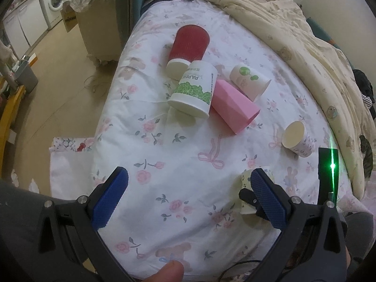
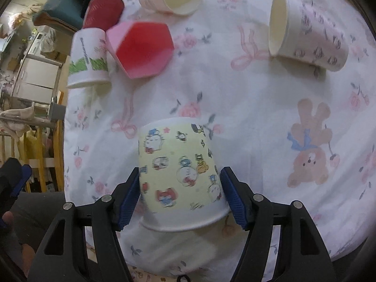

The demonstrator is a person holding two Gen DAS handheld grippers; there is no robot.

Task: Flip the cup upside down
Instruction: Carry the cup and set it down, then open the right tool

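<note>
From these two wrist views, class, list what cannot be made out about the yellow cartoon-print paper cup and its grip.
- Left wrist view: the yellow cartoon-print paper cup is mostly hidden behind the left gripper's blue finger.
- Right wrist view: the cup's rim sits low between the right gripper fingers; pad contact is unclear, and motion blur smears the print.

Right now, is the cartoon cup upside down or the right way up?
Upside down. The cartoon cup has its wide rim low, its narrow base up top, between the right gripper pads.
</note>
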